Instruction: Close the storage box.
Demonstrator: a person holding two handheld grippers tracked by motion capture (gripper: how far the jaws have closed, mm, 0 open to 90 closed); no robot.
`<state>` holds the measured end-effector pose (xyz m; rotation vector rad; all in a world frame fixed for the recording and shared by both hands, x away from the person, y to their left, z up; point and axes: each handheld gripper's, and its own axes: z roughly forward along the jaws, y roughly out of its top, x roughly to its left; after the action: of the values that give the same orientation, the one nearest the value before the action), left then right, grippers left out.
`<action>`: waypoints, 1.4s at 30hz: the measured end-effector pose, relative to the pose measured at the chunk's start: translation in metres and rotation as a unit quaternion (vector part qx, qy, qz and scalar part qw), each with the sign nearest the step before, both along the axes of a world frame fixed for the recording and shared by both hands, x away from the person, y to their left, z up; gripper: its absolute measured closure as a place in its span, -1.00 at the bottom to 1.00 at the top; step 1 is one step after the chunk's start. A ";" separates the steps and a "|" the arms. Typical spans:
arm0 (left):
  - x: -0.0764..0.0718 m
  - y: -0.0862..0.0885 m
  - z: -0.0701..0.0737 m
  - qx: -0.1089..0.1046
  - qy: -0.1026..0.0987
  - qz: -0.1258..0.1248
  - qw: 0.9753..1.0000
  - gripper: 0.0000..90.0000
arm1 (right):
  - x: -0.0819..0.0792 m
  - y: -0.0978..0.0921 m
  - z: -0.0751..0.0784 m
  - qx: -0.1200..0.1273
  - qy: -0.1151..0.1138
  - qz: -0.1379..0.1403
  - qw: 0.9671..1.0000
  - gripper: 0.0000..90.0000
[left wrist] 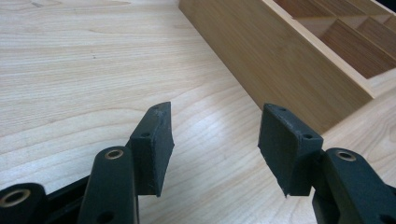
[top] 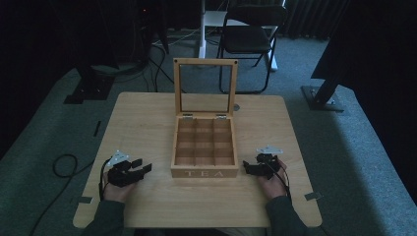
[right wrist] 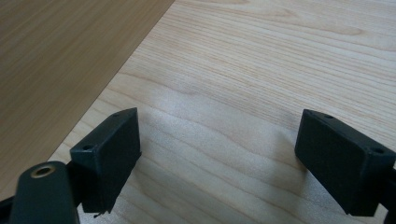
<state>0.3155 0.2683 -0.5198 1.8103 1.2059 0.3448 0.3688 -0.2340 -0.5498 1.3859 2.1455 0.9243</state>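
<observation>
Your left claw rests low on the bench, jaws spread apart with nothing between them, and it lies just beside the near left corner of the tea box without touching it. Seen in the left gripper view, your left claw frames bare wood grain, with the box's outer wall running diagonally just beyond the right jaw and a few of its compartments open at the top corner. Your right claw sits near the box's near right corner, likewise spread wide and holding nothing, its jaws pointing toward the box. In the right gripper view, your right claw stands over pale bench surface, and the darker side of the box fills the upper left, close to the left jaw but apart from it. Between your two hands the tea box stands at the middle of the bench, its front lettered TEA, its grid of compartments showing nothing but wood. Behind them, its glass-paned lid stands upright on its hinges. Past the far edge of the bench, a folding chair stands on the carpet.
</observation>
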 end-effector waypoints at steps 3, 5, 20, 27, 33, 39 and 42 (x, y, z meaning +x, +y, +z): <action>0.002 0.001 0.000 0.004 0.000 0.005 1.000 -0.01 | -0.001 -0.001 0.000 0.000 0.001 0.008 1.000 -0.71; 0.004 0.002 0.001 0.008 -0.002 0.006 1.000 -0.02 | -0.001 -0.003 0.000 0.000 0.001 0.020 1.000 -0.71; 0.029 0.002 0.018 0.041 -0.027 -0.003 0.999 -0.02 | 0.007 -0.013 0.009 -0.018 0.033 0.072 0.997 -0.48; 0.045 -0.001 0.023 0.046 -0.025 -0.013 0.999 -0.01 | 0.008 -0.017 0.011 -0.018 0.039 0.065 0.997 -0.28; 0.057 -0.001 0.030 0.031 -0.029 -0.017 0.999 0.01 | 0.010 -0.016 0.013 -0.025 0.048 0.066 0.996 -0.30; 0.070 -0.002 0.038 0.031 -0.032 -0.030 0.999 0.01 | 0.005 -0.018 0.026 -0.016 0.033 0.059 0.998 -0.13; 0.073 -0.003 0.040 0.030 -0.029 -0.027 0.999 0.01 | 0.005 -0.018 0.036 -0.018 0.022 0.066 0.997 -0.12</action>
<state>0.3885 0.2653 -0.4795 1.8678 1.1143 0.4044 0.3734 -0.2520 -0.5135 1.2716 2.2994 0.9051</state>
